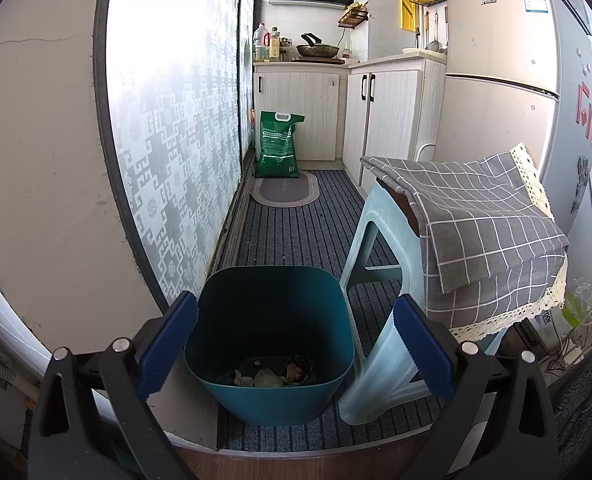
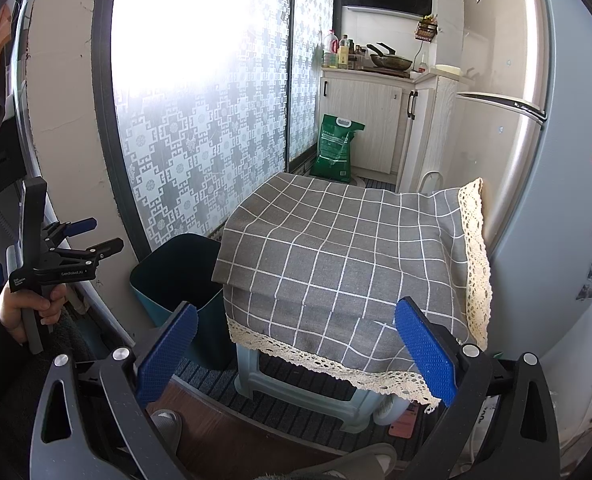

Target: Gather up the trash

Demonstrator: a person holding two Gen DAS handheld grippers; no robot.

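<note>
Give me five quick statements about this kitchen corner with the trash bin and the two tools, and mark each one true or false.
1. The teal trash bin already holds some scraps at its bottom. True.
2. The left tool is shut on a piece of trash. False: its fingers are spread open with nothing between them.
3. A grey checked cloth with a lace edge covers the plastic stool. True.
4. The green bag lies inside the bin. False: it stands on the floor against the far cabinet.
5. The right tool grips the cloth. False: it is open and holds nothing.
</note>
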